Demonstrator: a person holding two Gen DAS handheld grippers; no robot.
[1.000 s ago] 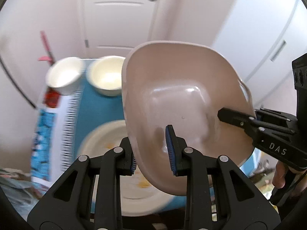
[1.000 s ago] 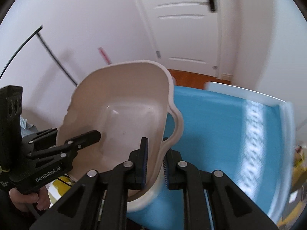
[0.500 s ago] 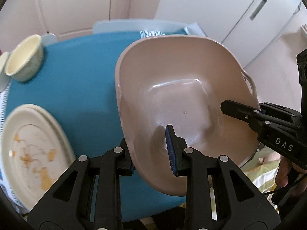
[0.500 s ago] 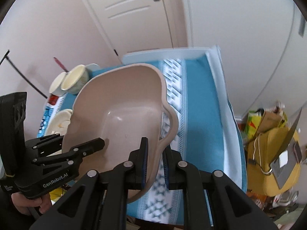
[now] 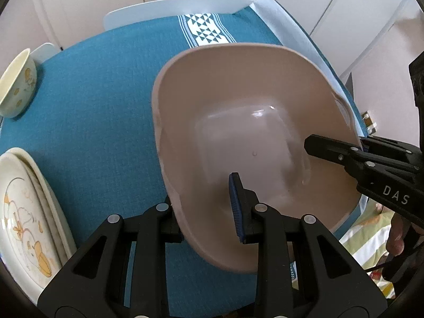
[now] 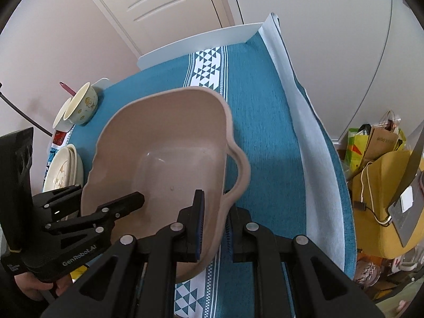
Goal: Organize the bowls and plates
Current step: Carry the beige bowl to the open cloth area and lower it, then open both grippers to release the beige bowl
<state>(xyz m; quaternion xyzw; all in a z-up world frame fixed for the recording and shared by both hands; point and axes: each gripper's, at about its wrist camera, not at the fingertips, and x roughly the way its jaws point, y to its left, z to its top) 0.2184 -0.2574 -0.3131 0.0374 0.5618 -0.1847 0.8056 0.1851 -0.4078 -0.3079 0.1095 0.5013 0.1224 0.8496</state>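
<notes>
A large beige plastic basin (image 5: pixel 238 132) hangs above the teal tablecloth (image 5: pixel 100 100), held by both grippers. My left gripper (image 5: pixel 205 209) is shut on its near-left wall; it also shows in the right wrist view (image 6: pixel 116 206). My right gripper (image 6: pixel 214 222) is shut on the basin's (image 6: pixel 169 153) right rim by the handle; it shows in the left wrist view (image 5: pixel 334 148). Stacked cream plates (image 5: pixel 23 217) with a duck print lie at the left. A cream bowl (image 5: pixel 18 87) stands at the far left, with a second bowl (image 6: pixel 60 112) behind it.
The table has a white far edge (image 6: pixel 201 39) and a white cloth strip (image 6: pixel 299 122) along its right side. Bags and a yellow chair (image 6: pixel 384 175) stand on the floor to the right. A white door (image 6: pixel 164 2) is behind the table.
Both grippers have carried the basin from high and tilted down toward the middle of the table. The views now look down on the tablecloth. The grips are unchanged.
</notes>
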